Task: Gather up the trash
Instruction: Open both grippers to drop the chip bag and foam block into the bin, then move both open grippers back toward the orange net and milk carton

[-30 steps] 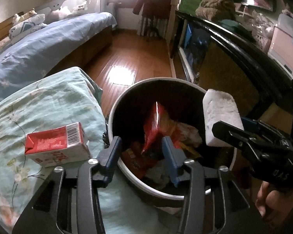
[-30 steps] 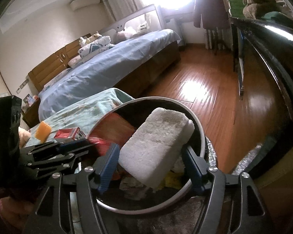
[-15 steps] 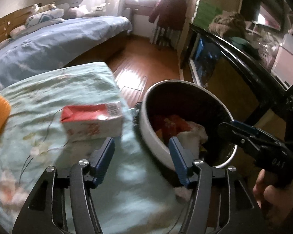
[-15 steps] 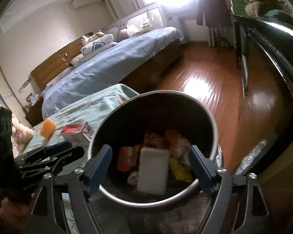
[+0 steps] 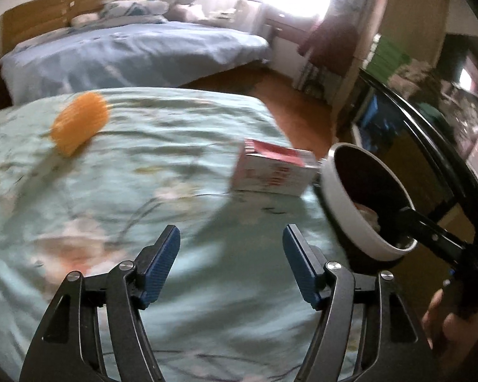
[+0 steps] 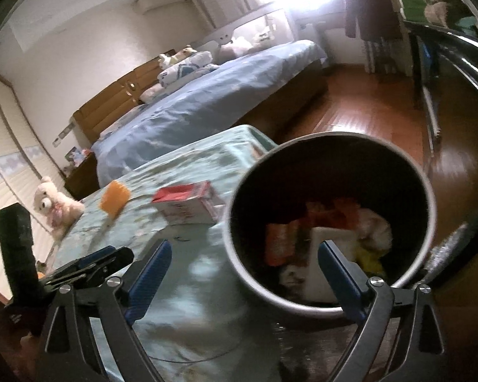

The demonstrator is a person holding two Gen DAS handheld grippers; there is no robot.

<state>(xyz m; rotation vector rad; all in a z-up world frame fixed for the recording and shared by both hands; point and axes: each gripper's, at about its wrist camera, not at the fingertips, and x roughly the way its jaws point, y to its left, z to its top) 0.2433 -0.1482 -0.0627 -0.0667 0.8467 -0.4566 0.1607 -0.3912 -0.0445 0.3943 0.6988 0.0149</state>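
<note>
A round bin (image 6: 428, 197) with a pale rim stands at the right edge of the green floral bedspread (image 5: 143, 191); it holds red wrappers and a white sponge (image 6: 331, 242). The bin also shows in the left wrist view (image 5: 344, 203). A red and white carton (image 5: 271, 172) lies on the bedspread beside the bin, also in the right wrist view (image 6: 188, 207). An orange sponge (image 5: 79, 124) lies further left, also in the right wrist view (image 6: 114, 200). My left gripper (image 5: 231, 267) is open and empty above the bedspread. My right gripper (image 6: 243, 270) is open and empty at the bin's near rim.
A teddy bear (image 6: 54, 207) sits at the bedspread's far left. A blue bed (image 6: 207, 102) lies behind. A dark cabinet (image 5: 430, 140) with a black rail stands right of the bin. Wooden floor (image 6: 366, 102) runs between them.
My right gripper let the white sponge drop into the bin and opened. My left gripper let go of the red wrapper and swung left, from the bin over the bedspread.
</note>
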